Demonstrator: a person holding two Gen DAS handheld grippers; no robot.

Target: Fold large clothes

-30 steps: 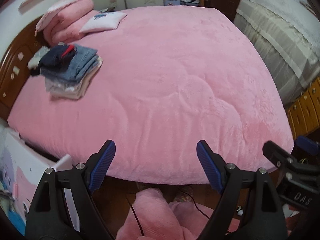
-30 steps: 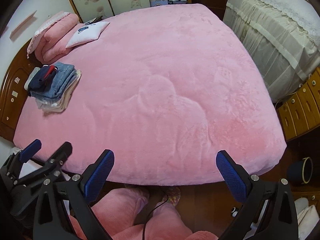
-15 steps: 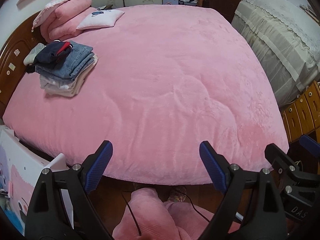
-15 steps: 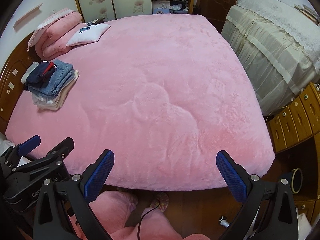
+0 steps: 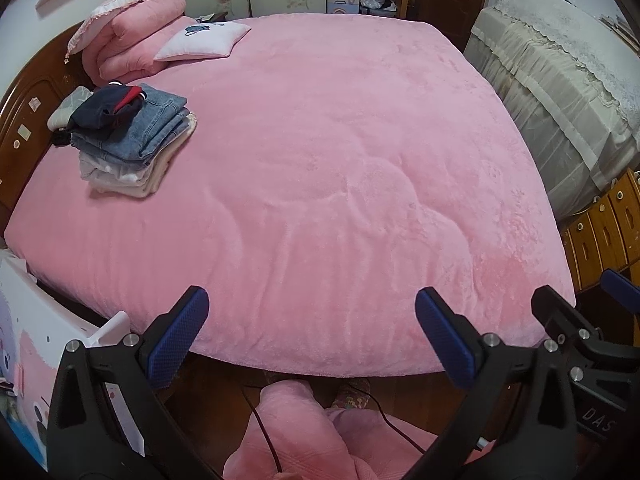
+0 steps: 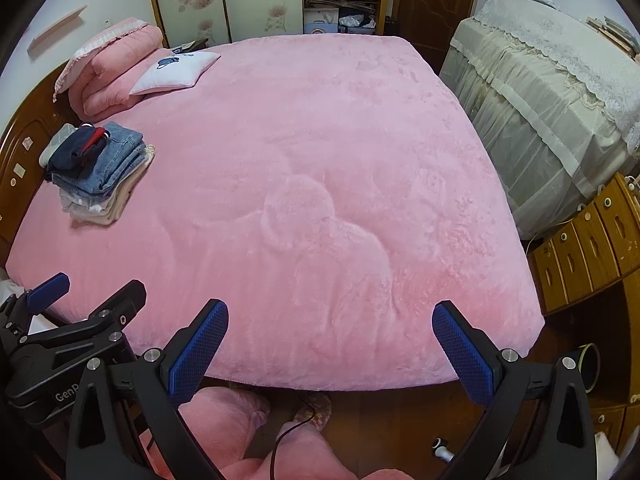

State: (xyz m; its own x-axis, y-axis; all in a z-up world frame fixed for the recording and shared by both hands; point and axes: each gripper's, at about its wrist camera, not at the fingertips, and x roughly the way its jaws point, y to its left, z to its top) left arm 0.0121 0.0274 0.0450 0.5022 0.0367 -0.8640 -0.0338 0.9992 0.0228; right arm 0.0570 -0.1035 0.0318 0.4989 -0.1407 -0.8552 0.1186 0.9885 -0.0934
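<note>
A stack of folded clothes, denim with a dark navy piece on top, lies at the far left of the pink bed, near the headboard. My left gripper hangs over the near edge of the bed, its jaws still opening wide, with nothing between them. My right gripper stands open beside it, also over the near edge and holding nothing. Each gripper shows at the side of the other's view.
A pink folded quilt and a white pillow lie at the head of the bed. A covered cabinet and wooden drawers stand to the right. A person's pink-clad legs and a cable are below.
The left jaws have spread wider. Both views have pulled back slightly, so more of the bed and the room beyond shows. The clothes stack has not moved.
</note>
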